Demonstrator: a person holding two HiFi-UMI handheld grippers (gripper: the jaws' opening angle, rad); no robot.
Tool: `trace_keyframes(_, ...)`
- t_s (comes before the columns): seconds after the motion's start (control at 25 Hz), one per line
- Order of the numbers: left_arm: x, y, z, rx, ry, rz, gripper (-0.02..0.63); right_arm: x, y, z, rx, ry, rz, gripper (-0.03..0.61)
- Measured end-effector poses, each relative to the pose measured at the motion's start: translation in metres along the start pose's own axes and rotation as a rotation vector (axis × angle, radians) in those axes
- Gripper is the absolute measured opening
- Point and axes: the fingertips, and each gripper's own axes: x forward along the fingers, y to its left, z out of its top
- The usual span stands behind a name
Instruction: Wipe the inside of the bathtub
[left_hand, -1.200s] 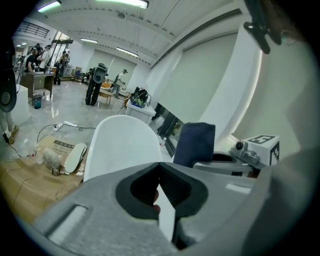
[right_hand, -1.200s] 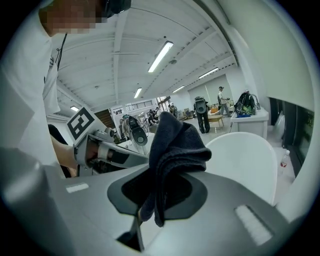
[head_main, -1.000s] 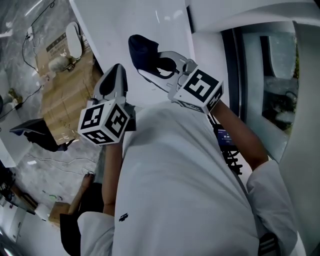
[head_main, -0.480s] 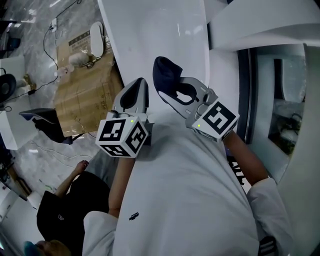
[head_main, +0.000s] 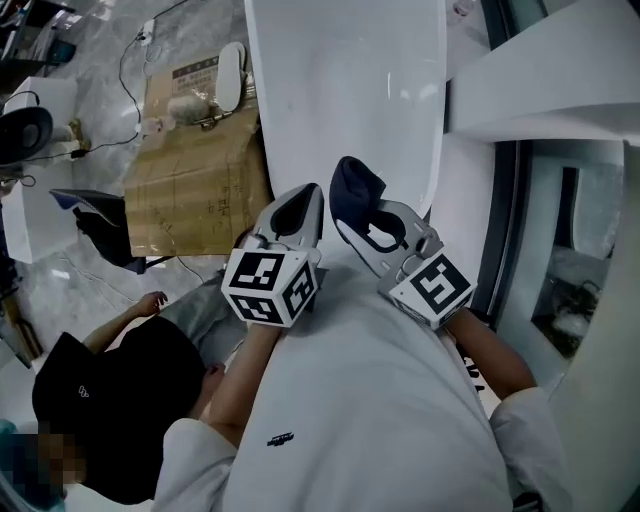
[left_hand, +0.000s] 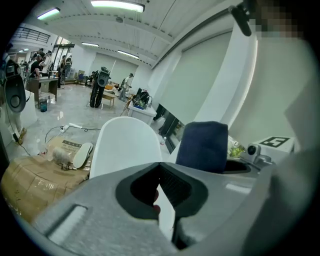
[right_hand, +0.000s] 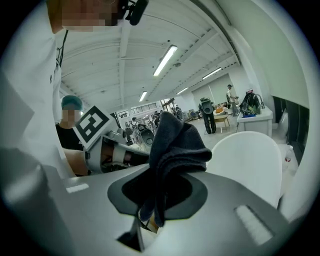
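1. Now vs 1 s ago: the bathtub (head_main: 340, 90) has moved to the top centre of the head view, both grippers sit lower in frame, and a person in a black cap (head_main: 100, 390) has appeared lower left.
2. Print on the cardboard (head_main: 195, 180) beside the tub is unreadable.
3. Right gripper (head_main: 358, 212) is clamped on the navy cloth (head_main: 355, 190); left gripper (head_main: 305, 197) is closed and empty. Both point at the tub's near end.

Cardboard (head_main: 200, 190) — left of bathtub (head_main: 340, 90)

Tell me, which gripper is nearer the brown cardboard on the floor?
Left. The left gripper hovers by the cardboard's edge; the right gripper, clamping the cloth, is farther right, above the bathtub.
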Motion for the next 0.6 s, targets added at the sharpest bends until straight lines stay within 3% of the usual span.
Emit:
trace_keyframes(0.28, -0.011, -0.002, 0.000, 0.070, -0.068, 0.044, 0.000, 0.006, -0.012, 0.003, 0.052, -0.015, -0.047, 0.050)
trace_keyframes(0.6, -0.017, 0.002, -0.002, 0.051, -0.122, 0.073, 0.000, 0.010, -0.004, 0.000, 0.041, 0.002, -0.053, 0.049)
